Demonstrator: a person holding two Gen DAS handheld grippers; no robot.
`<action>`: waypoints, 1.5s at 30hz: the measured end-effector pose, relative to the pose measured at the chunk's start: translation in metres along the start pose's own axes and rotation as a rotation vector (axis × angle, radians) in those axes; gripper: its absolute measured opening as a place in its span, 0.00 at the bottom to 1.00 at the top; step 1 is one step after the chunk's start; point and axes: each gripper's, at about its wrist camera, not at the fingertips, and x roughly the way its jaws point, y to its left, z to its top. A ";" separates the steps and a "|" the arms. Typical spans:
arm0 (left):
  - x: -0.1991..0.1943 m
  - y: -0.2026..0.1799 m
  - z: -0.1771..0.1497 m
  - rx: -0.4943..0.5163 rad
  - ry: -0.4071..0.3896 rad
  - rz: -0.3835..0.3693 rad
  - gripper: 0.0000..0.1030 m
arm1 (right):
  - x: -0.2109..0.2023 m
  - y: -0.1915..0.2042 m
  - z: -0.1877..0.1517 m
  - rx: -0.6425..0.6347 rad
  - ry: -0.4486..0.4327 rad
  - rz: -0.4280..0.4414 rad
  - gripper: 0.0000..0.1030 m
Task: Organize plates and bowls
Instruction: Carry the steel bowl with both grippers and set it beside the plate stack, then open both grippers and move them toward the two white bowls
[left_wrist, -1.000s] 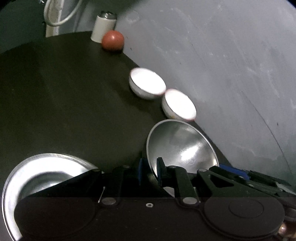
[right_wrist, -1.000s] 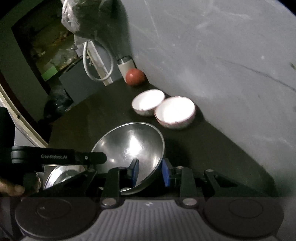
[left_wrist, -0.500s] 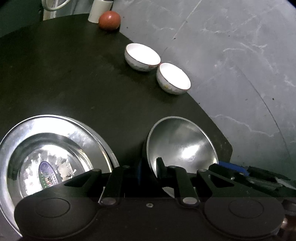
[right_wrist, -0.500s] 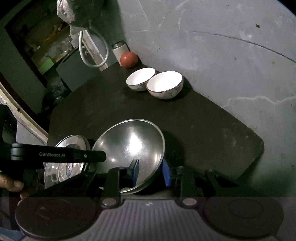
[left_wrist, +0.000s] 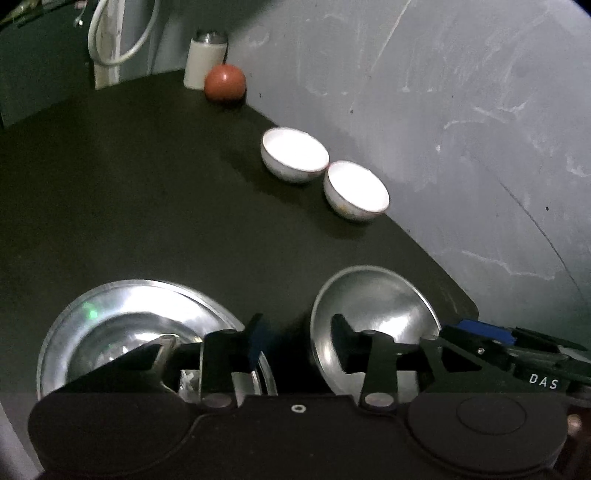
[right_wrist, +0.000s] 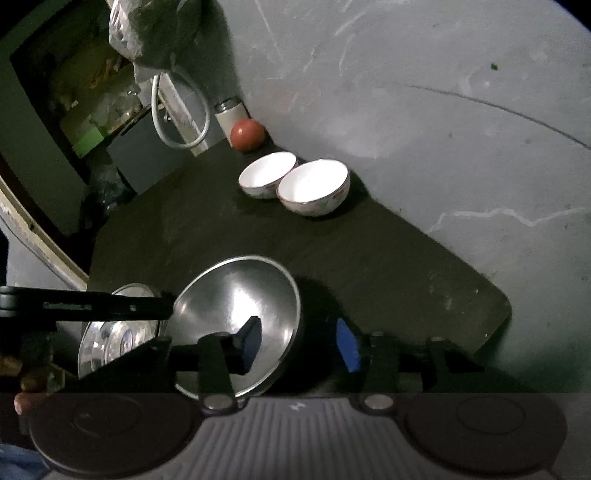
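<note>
A steel bowl (left_wrist: 384, 314) (right_wrist: 240, 306) sits on the dark table near its front right corner. My left gripper (left_wrist: 297, 341) is open, its jaws spread either side of the bowl's left rim. My right gripper (right_wrist: 299, 343) is open too, one finger inside the bowl and the other outside its right rim. A steel plate (left_wrist: 122, 328) (right_wrist: 110, 336) lies left of the bowl. Two white bowls (left_wrist: 293, 155) (left_wrist: 356, 190) stand side by side at the table's far right edge; in the right wrist view they are the farther bowl (right_wrist: 267, 173) and the nearer bowl (right_wrist: 314, 184).
A red ball (left_wrist: 225, 82) (right_wrist: 247, 134) and a white canister (left_wrist: 205, 59) (right_wrist: 231, 114) stand at the far corner. A white cable loop (right_wrist: 177, 110) hangs behind them. The table edge (right_wrist: 461, 266) drops to grey floor on the right. The left gripper's body (right_wrist: 85, 304) crosses the right wrist view.
Both grippers have opened and let go of the steel bowl's rim. The bowl now rests on the table beside the steel plate.
</note>
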 end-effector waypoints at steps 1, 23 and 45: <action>-0.001 0.000 0.002 0.003 -0.006 0.006 0.52 | 0.000 -0.001 0.001 0.003 -0.007 0.002 0.54; 0.050 -0.005 0.067 -0.042 0.000 0.078 0.99 | 0.032 -0.033 0.028 0.198 -0.083 0.094 1.00; 0.134 -0.022 0.118 -0.073 0.050 0.103 0.99 | 0.094 -0.043 0.062 0.294 -0.163 0.001 0.95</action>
